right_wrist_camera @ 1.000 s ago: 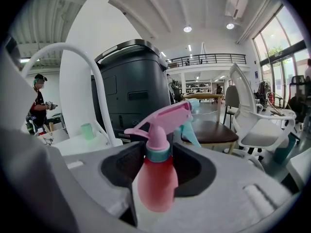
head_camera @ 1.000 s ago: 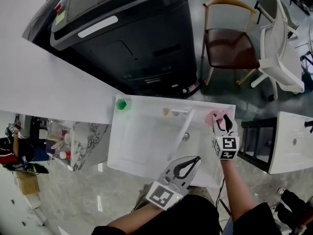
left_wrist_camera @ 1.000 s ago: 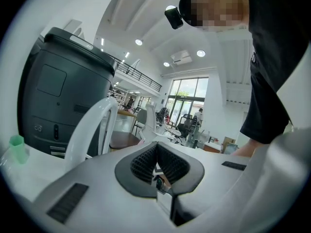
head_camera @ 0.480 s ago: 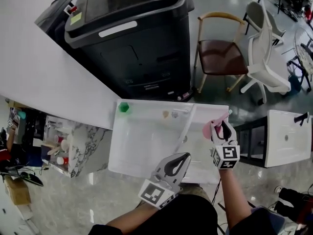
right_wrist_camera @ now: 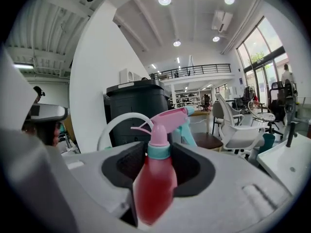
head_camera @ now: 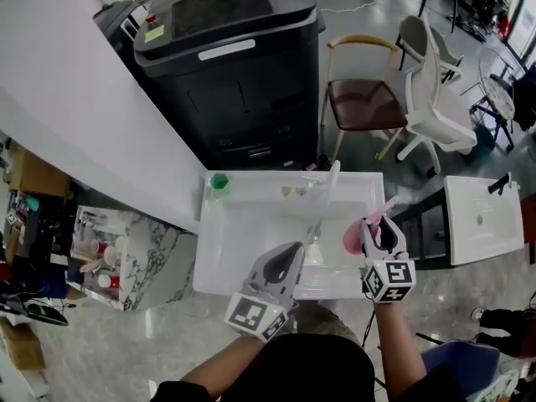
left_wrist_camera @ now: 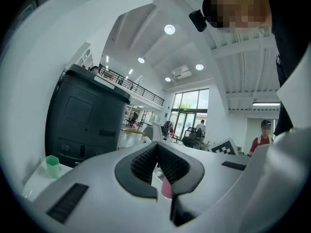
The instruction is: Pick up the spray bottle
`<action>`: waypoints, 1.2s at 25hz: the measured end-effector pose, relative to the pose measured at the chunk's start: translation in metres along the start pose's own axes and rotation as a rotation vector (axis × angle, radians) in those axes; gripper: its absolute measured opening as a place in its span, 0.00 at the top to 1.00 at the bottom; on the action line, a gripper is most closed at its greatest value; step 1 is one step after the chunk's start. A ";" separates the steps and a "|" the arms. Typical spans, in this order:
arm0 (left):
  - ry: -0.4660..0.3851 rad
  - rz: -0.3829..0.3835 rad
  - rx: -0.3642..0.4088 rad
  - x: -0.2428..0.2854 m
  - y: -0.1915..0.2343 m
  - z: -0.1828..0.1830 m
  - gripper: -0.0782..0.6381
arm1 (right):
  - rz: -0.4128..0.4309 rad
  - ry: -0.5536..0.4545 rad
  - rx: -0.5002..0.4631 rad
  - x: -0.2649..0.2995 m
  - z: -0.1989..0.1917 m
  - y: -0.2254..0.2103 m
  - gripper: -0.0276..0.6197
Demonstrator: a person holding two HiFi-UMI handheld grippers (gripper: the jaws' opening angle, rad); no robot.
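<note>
From the head view there are two grippers. The left gripper (head_camera: 295, 248) has its tips together over the near rim of a white basin (head_camera: 243, 249). The right gripper (head_camera: 378, 224) is clamped on the one pink spray bottle (head_camera: 353, 238), which is held above the basin's right edge with its nozzle pointing away. This view also counts one green cup (head_camera: 219, 182), one faucet (head_camera: 328, 187), a second basin (head_camera: 481, 224) to the right, one black machine (head_camera: 222, 74) and two chairs, a wooden one (head_camera: 363, 100) and a white one (head_camera: 433, 99). The left gripper view shows its jaws meeting at the tip with nothing gripped (a pink sliver shows low in the gap behind them), and the cup sits low at the left. The right gripper view alone shows the bottle's teal collar (right_wrist_camera: 158, 151), with both pads pressing on its red body just below.
</note>
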State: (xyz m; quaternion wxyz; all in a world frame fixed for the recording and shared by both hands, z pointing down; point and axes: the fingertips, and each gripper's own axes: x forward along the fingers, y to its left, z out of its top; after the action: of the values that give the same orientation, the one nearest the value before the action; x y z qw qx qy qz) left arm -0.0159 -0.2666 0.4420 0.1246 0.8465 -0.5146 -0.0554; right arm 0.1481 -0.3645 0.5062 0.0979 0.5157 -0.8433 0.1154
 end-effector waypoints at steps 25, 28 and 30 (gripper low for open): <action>-0.007 0.101 0.070 -0.155 0.025 0.009 0.87 | 0.021 -0.090 -0.083 -0.164 0.013 0.136 0.71; 0.004 0.093 0.058 -0.162 0.020 0.003 0.87 | 0.015 -0.098 -0.090 -0.173 0.010 0.141 0.71; 0.006 0.082 0.062 -0.165 0.015 0.001 0.87 | 0.008 -0.107 -0.101 -0.179 0.010 0.143 0.71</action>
State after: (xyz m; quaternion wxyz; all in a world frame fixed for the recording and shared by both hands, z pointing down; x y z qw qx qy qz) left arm -0.1061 -0.1274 0.4390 0.1022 0.8282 -0.5502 -0.0317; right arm 0.1009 -0.1527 0.4328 0.0781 0.5120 -0.8542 0.0457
